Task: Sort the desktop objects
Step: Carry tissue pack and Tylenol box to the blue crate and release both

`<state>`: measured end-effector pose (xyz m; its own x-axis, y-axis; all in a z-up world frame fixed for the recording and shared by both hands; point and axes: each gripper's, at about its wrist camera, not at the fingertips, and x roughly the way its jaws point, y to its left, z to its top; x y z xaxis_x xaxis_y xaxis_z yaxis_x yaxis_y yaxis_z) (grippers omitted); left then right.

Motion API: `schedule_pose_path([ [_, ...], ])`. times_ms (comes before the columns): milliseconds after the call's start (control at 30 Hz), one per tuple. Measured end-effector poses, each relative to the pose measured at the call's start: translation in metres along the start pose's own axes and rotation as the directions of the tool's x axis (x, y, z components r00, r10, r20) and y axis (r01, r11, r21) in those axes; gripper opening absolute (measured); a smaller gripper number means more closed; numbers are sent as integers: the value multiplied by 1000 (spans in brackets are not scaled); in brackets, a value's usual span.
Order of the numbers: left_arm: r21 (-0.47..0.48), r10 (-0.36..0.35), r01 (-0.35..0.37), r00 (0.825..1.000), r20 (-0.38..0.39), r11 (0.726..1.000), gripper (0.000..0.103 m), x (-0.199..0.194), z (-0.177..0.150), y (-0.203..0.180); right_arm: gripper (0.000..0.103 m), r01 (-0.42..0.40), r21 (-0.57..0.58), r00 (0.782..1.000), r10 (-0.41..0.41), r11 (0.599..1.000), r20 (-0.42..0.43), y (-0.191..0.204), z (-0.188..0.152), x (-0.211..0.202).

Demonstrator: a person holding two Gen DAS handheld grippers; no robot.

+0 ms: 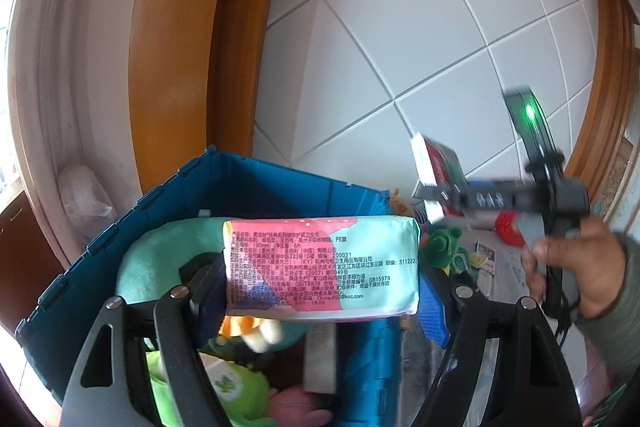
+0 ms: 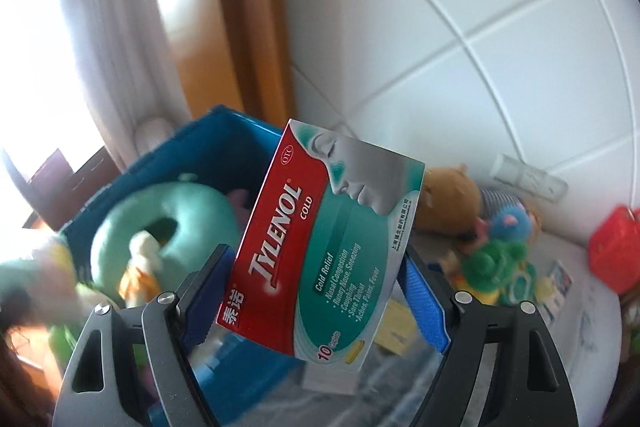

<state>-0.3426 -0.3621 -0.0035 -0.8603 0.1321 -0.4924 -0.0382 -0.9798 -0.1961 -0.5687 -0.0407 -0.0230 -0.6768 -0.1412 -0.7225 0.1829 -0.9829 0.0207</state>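
My left gripper is shut on a soft pink-and-mint wrapped packet with printed text, held lengthwise over the blue crate. In the right wrist view my right gripper is shut on a red, green and grey medicine box, tilted, above the crate's right rim. The same box and the right gripper's body, held by a hand, show blurred at the right of the left wrist view. Inside the crate lie a mint ring cushion and green plush toys.
Right of the crate the tabletop bears a brown plush, a green plush, a red box, a white bottle and small cards. A white tiled wall and a wooden frame stand behind.
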Motion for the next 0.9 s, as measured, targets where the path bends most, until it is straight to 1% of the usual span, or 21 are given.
schedule_pose_path([
  [100,9,-14,14,1000,-8,1000,77,4,-1,11,81,4,-24,1000,-4,1000,-11,24,19,13],
  [233,26,-35,35,999,-6,999,77,8,-1,18,81,17,-38,999,-18,999,-27,41,36,29],
  [500,31,-64,65,998,-6,997,77,15,3,28,82,20,-41,999,-22,999,-47,43,46,45],
  [600,18,-75,75,997,12,997,77,15,4,31,82,13,-44,999,-15,999,-53,44,52,53],
  [633,12,-64,64,998,-2,998,82,19,3,31,83,5,-47,998,-8,999,-55,45,54,55],
  [667,6,-50,50,999,-20,999,101,23,3,32,87,-1,-49,998,-2,999,-59,46,55,58],
  [700,1,-35,35,999,-39,999,103,27,2,33,103,-3,-49,998,0,999,-63,45,55,62],
  [733,-5,-21,21,998,-57,1000,103,32,2,33,103,-5,-47,998,2,999,-68,45,54,65],
  [900,12,4,-4,997,-74,1000,103,36,-2,30,103,-16,-31,997,13,999,-76,40,43,72],
])
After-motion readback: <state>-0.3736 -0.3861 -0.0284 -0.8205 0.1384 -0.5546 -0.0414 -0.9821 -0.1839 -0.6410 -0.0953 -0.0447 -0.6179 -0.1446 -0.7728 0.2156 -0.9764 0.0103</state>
